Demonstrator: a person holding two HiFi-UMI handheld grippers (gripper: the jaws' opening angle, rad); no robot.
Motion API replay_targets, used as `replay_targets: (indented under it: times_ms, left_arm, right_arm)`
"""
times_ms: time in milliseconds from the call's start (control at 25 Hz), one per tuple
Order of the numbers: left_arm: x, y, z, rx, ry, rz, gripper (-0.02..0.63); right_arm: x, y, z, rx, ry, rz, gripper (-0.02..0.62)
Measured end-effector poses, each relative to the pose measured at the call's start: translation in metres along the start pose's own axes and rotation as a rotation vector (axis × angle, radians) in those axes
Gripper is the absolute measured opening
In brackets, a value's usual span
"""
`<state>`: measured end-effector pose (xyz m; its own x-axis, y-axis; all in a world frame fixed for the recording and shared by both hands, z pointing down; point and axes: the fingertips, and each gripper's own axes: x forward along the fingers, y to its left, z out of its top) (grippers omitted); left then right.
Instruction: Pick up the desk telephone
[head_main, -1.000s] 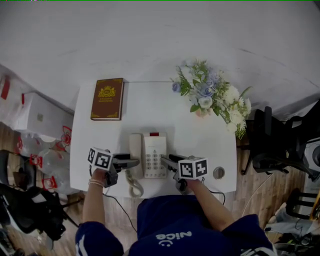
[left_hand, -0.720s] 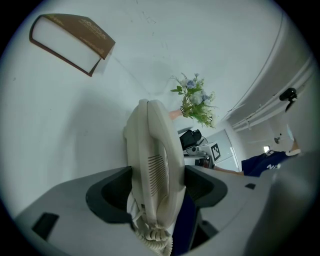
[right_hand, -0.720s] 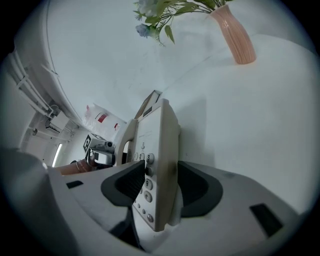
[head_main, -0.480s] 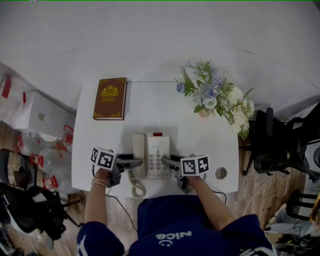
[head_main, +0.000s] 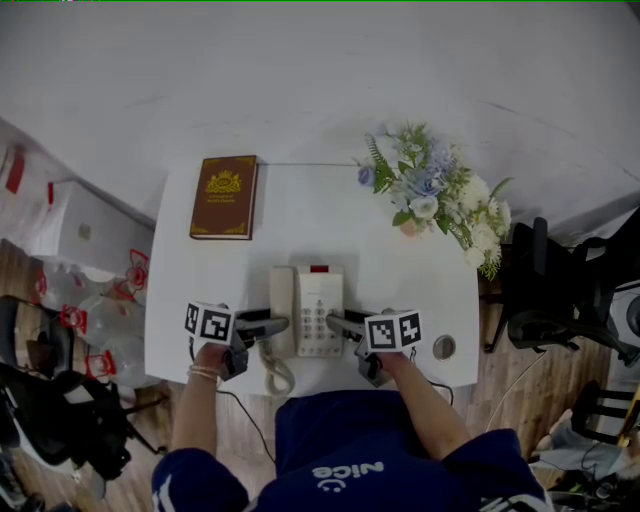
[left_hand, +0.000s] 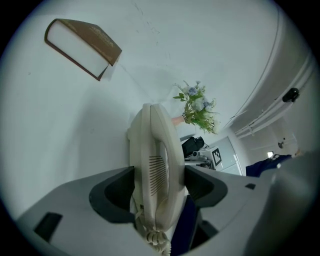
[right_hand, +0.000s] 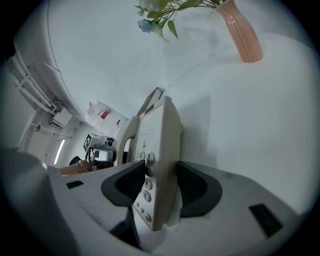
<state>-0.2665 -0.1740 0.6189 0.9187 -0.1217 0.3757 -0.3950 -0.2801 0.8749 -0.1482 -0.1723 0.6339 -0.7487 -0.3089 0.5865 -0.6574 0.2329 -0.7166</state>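
A white desk telephone (head_main: 318, 310) lies on the white table (head_main: 300, 220) near its front edge, the handset (head_main: 282, 310) in the cradle on its left side. My left gripper (head_main: 278, 324) is at the handset side and my right gripper (head_main: 336, 322) at the keypad side. In the left gripper view my left gripper (left_hand: 160, 175) is shut on the handset (left_hand: 161, 150), both pads against it. In the right gripper view my right gripper (right_hand: 157, 182) is shut on the telephone's keypad edge (right_hand: 159, 145). Whether the telephone is off the table I cannot tell.
A brown book (head_main: 224, 196) lies at the table's back left. A pink vase of flowers (head_main: 430, 195) stands at the back right. The coiled cord (head_main: 272, 372) hangs by the front edge, a round grommet (head_main: 444, 347) sits front right, and a black chair (head_main: 555, 290) stands to the right.
The whole view has drifted slightly right. Both grippers stay at the telephone's sides, the right one a little further in over the keypad edge.
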Motion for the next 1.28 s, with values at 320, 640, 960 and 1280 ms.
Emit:
replay_targets:
  times_ms: [320, 640, 960, 1280]
  left_arm:
    - [0.000, -0.001, 0.001, 0.013, -0.021, 0.006, 0.313]
    - [0.003, -0.005, 0.000, 0.005, -0.044, 0.018, 0.310]
    - [0.013, -0.025, 0.009, 0.032, -0.124, 0.017, 0.310]
    - [0.015, -0.046, 0.020, 0.059, -0.168, 0.024, 0.308]
  right_arm:
    - [-0.002, -0.001, -0.001, 0.004, -0.002, 0.003, 0.207]
    - [-0.008, -0.003, 0.002, 0.004, -0.024, -0.009, 0.201]
    - [-0.030, -0.004, 0.012, 0.024, -0.079, 0.009, 0.198]
    - [-0.050, 0.004, 0.025, 0.012, -0.146, 0.024, 0.195]
